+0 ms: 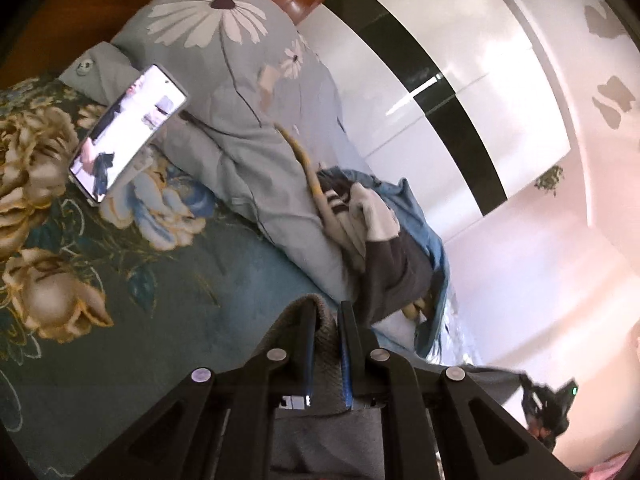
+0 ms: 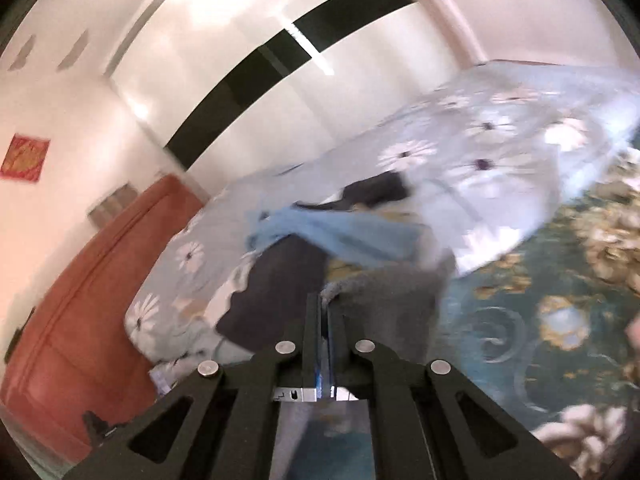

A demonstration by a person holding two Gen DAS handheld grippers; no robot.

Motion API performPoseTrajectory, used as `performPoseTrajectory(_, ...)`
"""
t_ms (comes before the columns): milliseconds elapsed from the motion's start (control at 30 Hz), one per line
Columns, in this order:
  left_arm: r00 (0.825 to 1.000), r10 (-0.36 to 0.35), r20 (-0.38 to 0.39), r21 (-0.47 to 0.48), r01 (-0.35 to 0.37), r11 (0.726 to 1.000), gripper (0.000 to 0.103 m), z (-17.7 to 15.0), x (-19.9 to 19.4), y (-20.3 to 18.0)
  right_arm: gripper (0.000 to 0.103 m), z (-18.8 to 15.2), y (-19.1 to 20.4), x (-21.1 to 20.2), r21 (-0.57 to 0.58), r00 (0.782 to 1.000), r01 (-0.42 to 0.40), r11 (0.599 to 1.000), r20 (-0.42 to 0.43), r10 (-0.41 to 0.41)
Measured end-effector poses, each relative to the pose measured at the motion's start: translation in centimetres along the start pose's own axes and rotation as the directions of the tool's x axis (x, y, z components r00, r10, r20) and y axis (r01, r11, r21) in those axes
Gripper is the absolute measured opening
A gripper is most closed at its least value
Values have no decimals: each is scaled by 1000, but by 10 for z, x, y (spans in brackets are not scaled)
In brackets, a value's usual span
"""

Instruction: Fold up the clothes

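You've got a grey cloth (image 1: 324, 344) pinched in both grippers. The left gripper (image 1: 326, 320) has its jaws narrow, w/ a bunched grey edge squeezed between them. The right gripper (image 2: 325, 312) has its jaws nearly together on the same kind of grey cloth (image 2: 384, 296). The cloth hangs just above the bed (image 1: 120, 320), near its edge, so it's held up, not lying flat.

The pile (image 1: 372, 232) of other clothes sits on the quilt (image 1: 240, 120) just past your cloth: blue, white, dark grey bits all mixed.

What could go wrong:
- The right view is blurry, so that hand looks to be moving fast. A fast swing could pull the thin edge out of the jaws.
- The left jaws hold a thick bunch, not one neat edge. The fold may come out lumpy or crooked.
- Your cloth is very near the pile. It could snag the blue one & drag it along.
- The phone (image 1: 128, 132) leans on the quilt by the pillow. A flying cloth could knock it over.

Writing: none I can read. The phone screen shows a picture, too small to make out. A red square (image 2: 25, 158) on the wall has gold marks, too blurry to read.
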State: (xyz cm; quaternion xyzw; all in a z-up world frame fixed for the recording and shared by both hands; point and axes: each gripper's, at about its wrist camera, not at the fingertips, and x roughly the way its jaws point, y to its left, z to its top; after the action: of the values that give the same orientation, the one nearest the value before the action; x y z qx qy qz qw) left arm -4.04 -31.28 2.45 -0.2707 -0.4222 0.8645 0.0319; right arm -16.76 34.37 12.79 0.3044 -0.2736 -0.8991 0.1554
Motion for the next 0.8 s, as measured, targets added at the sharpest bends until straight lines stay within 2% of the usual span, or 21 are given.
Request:
performPoseTrajectory(67,1000,24,-5,-9,-24,1000,11,-4,4,10,2,-12,-27,-4,10,999,40,999,-21,-40)
performPoseTrajectory(167,995,74,-59,-38,-77,996,11,-13,19,32,2,-48,-68,7,47,985,127,991,-123,-120)
performPoseTrajectory(333,989,114,-99,-104,-124,987,11,-25,33,60,2,-114,-131,28,129,937,224,966,-303,-176)
performPoseTrajectory(467,986,140,-85,-109,-149,983,11,-29,27,69,2,-147,-141,27,59,904,254,965,-369,-215)
performPoseTrajectory(567,980,182,-75,-114,-190,975,8,-29,24,79,3,-154,-146,25,38,899,251,967,-378,-219)
performPoseTrajectory(667,980,173,-100,-137,-186,973,8,-33,26,88,4,-146,-150,23,65,914,230,971,-355,-193)
performPoseTrajectory(733,978,177,-113,-128,-191,973,8,-34,29,87,15,-137,-153,18,63,924,240,969,-321,-208)
performPoseTrajectory(767,977,178,-119,-125,-193,973,8,-35,30,87,29,-132,-156,17,74,926,258,963,-302,-225)
performPoseTrajectory(800,978,172,-118,-130,-187,974,8,-33,31,86,34,-126,-161,17,91,929,270,959,-288,-234)
